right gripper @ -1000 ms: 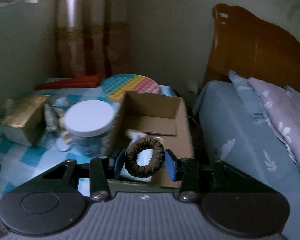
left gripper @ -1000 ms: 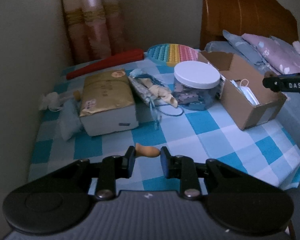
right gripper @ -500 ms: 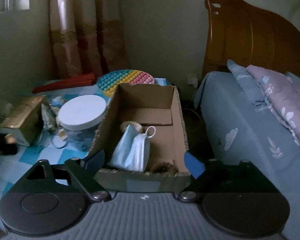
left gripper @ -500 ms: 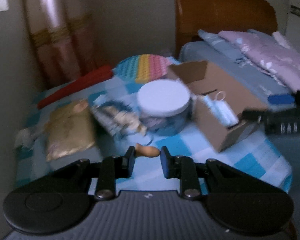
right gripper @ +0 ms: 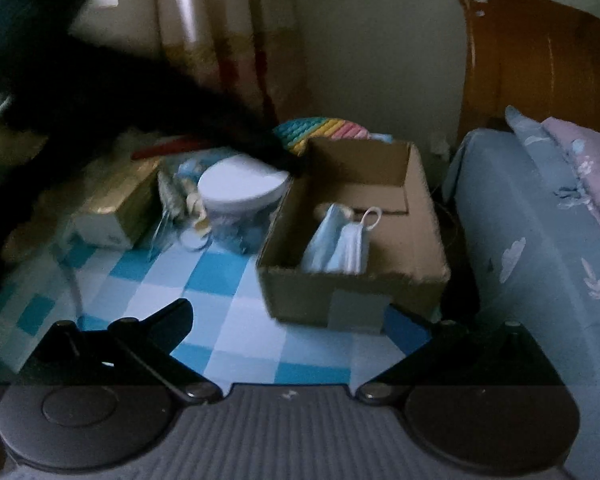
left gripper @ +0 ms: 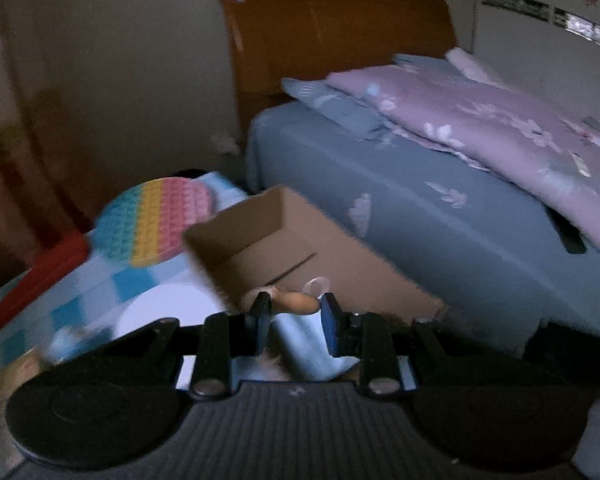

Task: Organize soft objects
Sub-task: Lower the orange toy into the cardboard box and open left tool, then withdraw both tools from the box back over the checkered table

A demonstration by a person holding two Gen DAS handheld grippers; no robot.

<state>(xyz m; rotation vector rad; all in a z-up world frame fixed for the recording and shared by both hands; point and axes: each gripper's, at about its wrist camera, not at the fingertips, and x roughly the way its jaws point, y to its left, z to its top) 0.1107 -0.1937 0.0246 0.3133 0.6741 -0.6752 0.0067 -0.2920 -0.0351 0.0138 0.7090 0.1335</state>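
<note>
My left gripper (left gripper: 295,310) is shut on a small tan soft piece (left gripper: 296,302) and hangs over the open cardboard box (left gripper: 260,240). A light blue face mask (left gripper: 304,340) lies in the box right under it. In the right wrist view the box (right gripper: 352,300) stands on the blue checked cloth (right gripper: 240,336), with the mask (right gripper: 336,240) leaning against its front wall. The left gripper shows there as a dark blur (right gripper: 180,112) reaching over the box's far left corner. My right gripper (right gripper: 290,316) is opening wide in front of the box, with nothing between its fingers.
A white-lidded jar (right gripper: 240,188), a gold-topped box (right gripper: 112,200) and a crumpled bag stand left of the cardboard box. Behind lie a rainbow bubble mat (left gripper: 156,220) and a red object (left gripper: 32,276). A bed with a blue sheet (right gripper: 540,240) and wooden headboard borders the right.
My right gripper opened, let a brown hair scrunchie fall into the box and drew back from it. My left gripper carried the tan piece rightward until it was over the box.
</note>
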